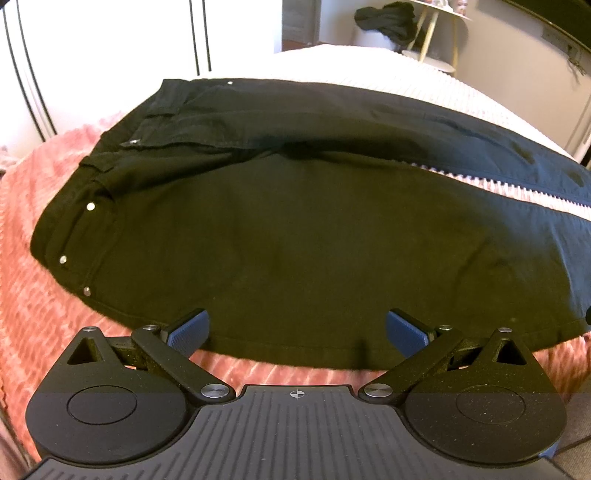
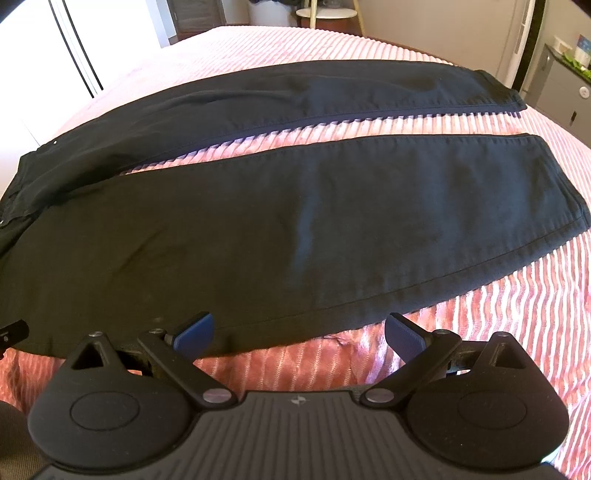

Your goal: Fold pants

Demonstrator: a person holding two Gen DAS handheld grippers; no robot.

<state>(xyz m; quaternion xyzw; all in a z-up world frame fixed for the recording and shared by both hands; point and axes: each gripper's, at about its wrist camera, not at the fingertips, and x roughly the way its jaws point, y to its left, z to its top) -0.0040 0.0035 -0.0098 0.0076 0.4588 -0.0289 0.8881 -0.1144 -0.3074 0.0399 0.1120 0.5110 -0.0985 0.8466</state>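
In the left wrist view, the left gripper (image 1: 297,332) sits at 6 o'clock with its jaws spread wide and nothing between them. Its blue pads (image 1: 188,332) hover at the near side seam of the black pants (image 1: 280,236), which lie flat on a pink ribbed bedspread (image 1: 33,295). Whether the pads touch the cloth cannot be told. The waistband (image 1: 110,155), with its button and silver rivets, lies toward 10 o'clock, and the legs run off toward 3 o'clock. Farther back, at 12 to 1 o'clock, a dark garment (image 1: 388,20) is heaped beside a small round side table (image 1: 436,59); a white wardrobe (image 1: 110,37) stands at 11 o'clock.

In the right wrist view, the right gripper (image 2: 299,334) is likewise at 6 o'clock, jaws wide and empty, at the near edge of the near pant leg (image 2: 295,229). A strip of bedspread separates it from the far pant leg (image 2: 332,96), and both hems point toward 2 to 3 o'clock. A tip of the other gripper shows at 9 o'clock.
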